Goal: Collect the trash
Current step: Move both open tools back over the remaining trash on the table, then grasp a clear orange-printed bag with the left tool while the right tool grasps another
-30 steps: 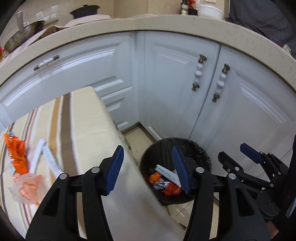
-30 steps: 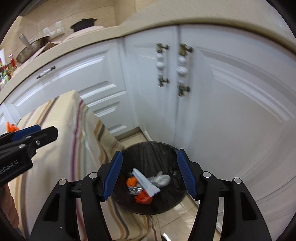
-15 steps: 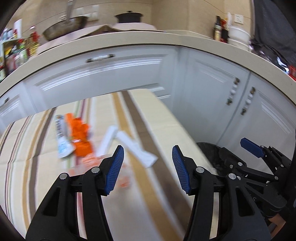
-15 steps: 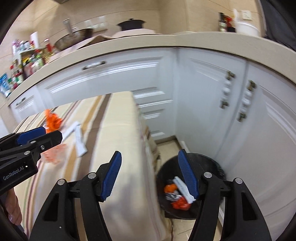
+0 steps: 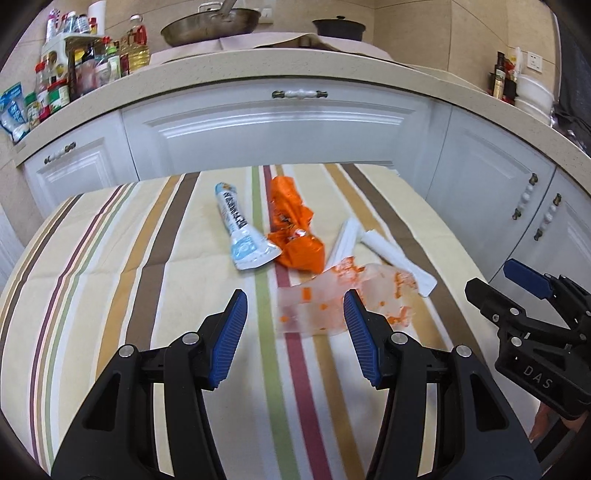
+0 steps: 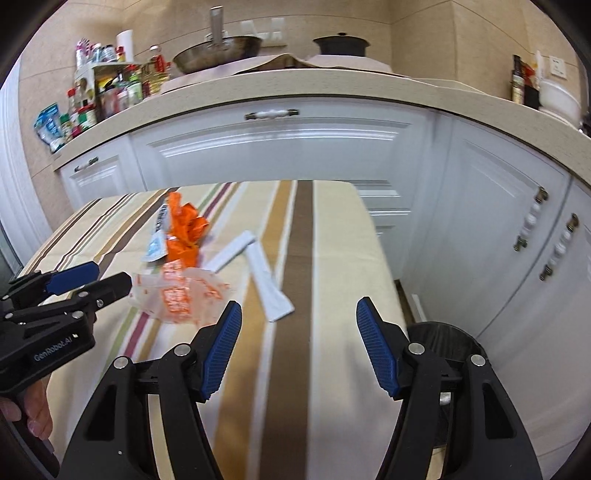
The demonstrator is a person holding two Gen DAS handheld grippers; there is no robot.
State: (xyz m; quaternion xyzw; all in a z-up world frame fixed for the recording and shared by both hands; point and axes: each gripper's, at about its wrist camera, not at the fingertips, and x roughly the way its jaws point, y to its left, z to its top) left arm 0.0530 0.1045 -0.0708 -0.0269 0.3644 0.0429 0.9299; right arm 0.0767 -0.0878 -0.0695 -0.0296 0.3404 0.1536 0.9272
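Trash lies on the striped tablecloth [image 5: 110,258]: a clear wrapper with orange print [image 5: 343,299], an orange wrapper [image 5: 295,229], a white-blue tube packet [image 5: 240,229] and two white paper sleeves [image 5: 395,256]. My left gripper [image 5: 295,332] is open and empty, just short of the clear wrapper. My right gripper [image 6: 299,345] is open and empty over the table's right part, with the white sleeves [image 6: 267,284] and the clear wrapper [image 6: 177,295] ahead on its left. The black trash bin [image 6: 448,338] stands on the floor right of the table.
White kitchen cabinets [image 5: 280,125] with a beige counter [image 5: 258,62] curve behind the table. On the counter stand bottles and jars [image 5: 74,70], a wok [image 5: 210,26] and a black pot [image 5: 338,27]. The table's right edge [image 6: 380,258] drops to the floor by the bin.
Both grippers have swung left from over the bin to over the table. The trash on the cloth has come to the middle of the left view. Both jaws stay open.
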